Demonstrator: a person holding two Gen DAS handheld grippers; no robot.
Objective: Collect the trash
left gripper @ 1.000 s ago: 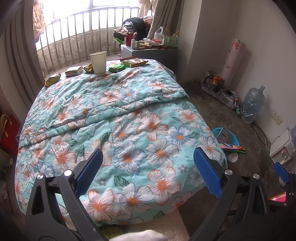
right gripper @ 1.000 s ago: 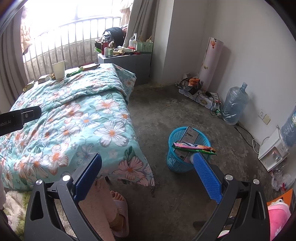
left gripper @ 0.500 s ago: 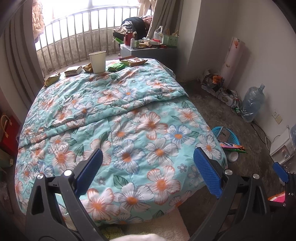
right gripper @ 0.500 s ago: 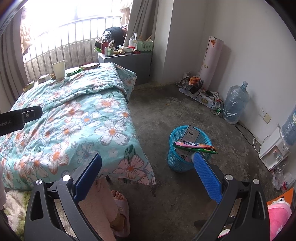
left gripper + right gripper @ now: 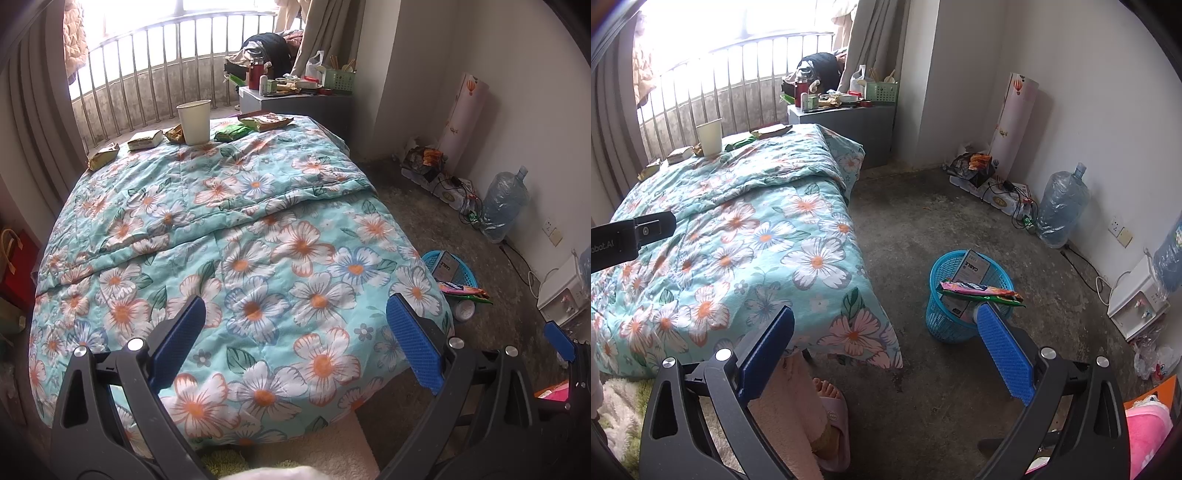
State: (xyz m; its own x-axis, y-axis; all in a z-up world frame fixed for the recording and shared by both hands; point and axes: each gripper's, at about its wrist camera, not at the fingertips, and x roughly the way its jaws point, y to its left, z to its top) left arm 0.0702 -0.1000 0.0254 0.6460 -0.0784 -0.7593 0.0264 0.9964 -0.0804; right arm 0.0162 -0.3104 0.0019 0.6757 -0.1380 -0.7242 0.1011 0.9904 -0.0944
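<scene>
My left gripper (image 5: 295,334) and right gripper (image 5: 886,341) both gape empty; the quilt (image 5: 236,236) half hides the mesh basket (image 5: 456,267), and 1 crinkly wrapper (image 5: 980,288) lies across its rim.

**What we count in the room**

On the bed (image 5: 236,236) we count one paper cup (image 5: 194,122) and five snack packets: two yellowish ones (image 5: 102,156) (image 5: 145,139) left of the cup, one (image 5: 175,133) touching it, a green one (image 5: 232,132), and a brown one (image 5: 266,122) farthest right. On the floor we see one blue basket (image 5: 960,321), holding one cable box (image 5: 975,266), with one long wrapper (image 5: 982,289) lying across its rim. We count one water jug (image 5: 1060,208) by the wall and two pairs of tongs, left (image 5: 295,339) and right (image 5: 890,347).
</scene>
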